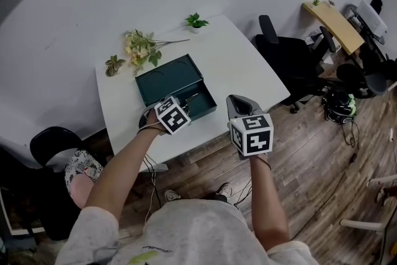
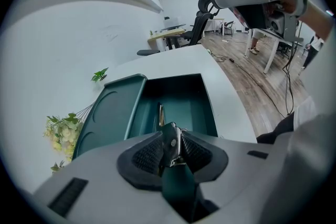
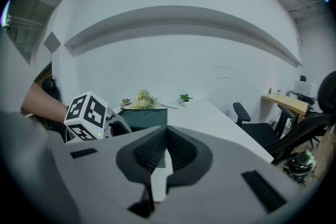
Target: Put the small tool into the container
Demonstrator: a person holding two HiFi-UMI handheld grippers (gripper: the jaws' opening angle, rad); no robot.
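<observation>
The dark green container (image 1: pixel 162 80) lies open on the white table (image 1: pixel 248 65), lid flat to the left (image 2: pixel 107 110), tray to the right (image 2: pixel 184 99). My left gripper (image 1: pixel 186 102) hangs over the tray's near end. The small tool (image 2: pixel 171 140), a black handle with a metal blade pointing into the tray, stands between the left gripper's (image 2: pixel 169 148) pads, leaning on the left one; the pads flank it loosely. My right gripper (image 1: pixel 237 100) hovers off the table's front edge, right of the container (image 3: pixel 144 117). Its jaws (image 3: pixel 167 139) are shut and hold nothing.
Artificial flowers (image 1: pixel 139 46) lie behind the container, a small potted plant (image 1: pixel 196 22) at the table's far edge. A black office chair (image 1: pixel 291 62) stands right of the table, a black stool (image 1: pixel 53 143) at the left. Wooden floor lies in front.
</observation>
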